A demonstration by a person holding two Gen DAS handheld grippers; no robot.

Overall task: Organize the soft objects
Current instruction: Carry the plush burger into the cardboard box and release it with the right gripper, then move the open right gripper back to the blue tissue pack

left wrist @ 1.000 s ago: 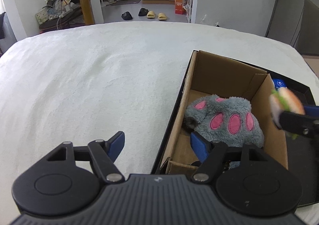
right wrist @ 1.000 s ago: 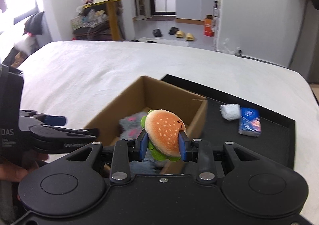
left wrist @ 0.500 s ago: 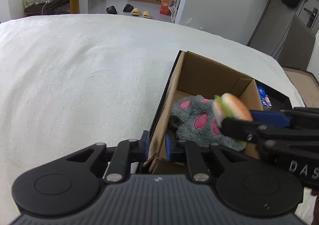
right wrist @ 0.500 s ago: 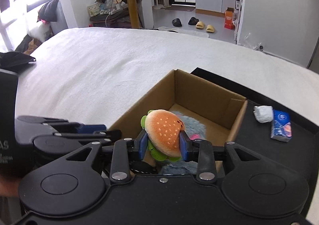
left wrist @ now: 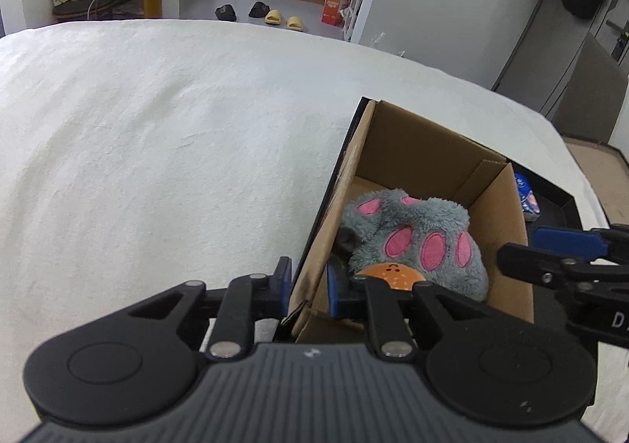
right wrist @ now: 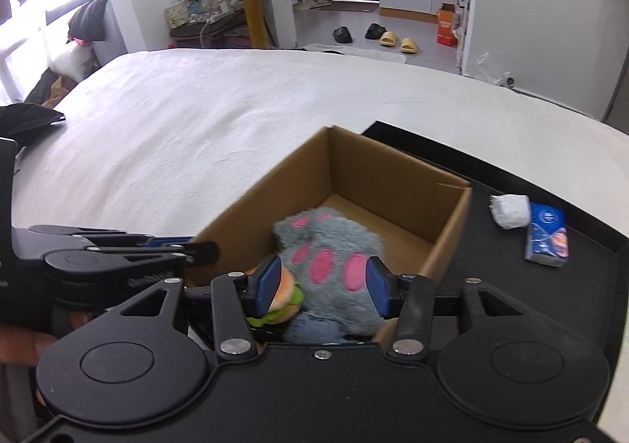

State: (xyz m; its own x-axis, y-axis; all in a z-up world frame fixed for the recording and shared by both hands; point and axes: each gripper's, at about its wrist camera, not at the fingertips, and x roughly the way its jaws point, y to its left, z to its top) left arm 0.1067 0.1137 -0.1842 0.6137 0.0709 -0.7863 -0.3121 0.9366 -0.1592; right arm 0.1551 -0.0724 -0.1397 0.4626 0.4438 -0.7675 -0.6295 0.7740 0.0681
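Released a moment ago, the burger [right wrist: 284, 295] is no longer pinched between the right gripper's [right wrist: 320, 287] fingers [right wrist: 267, 285]; these are now standing spread wide, with the toy lying just behind the left one. It is resting in the near end of the box [right wrist: 452, 230], touching the grey paw plush [right wrist: 330, 258] that is filling the middle. In the left view only its orange bun [left wrist: 391, 272] is showing, tucked against the paw's [left wrist: 412, 234] near side.

The left gripper [left wrist: 307, 287] is straddling the box's [left wrist: 397, 140] near left wall, one finger [left wrist: 284, 285] outside and one inside, pressed close on the cardboard and apparently steadying it.

Both toys are looking light, squashy and fuzzy, so they are likely giving under the pads rather than slipping; a pinch across the burger's middle, bun to bun, would probably be holding best, and the paw wants a grab on its thick body.

Farther right, on the black tray [right wrist: 589, 246] under the box, a white wad [right wrist: 509, 210] and a blue packet [right wrist: 547, 238] are lying side by side, well apart from the box. All of it is sitting on a white bed [left wrist: 157, 136].
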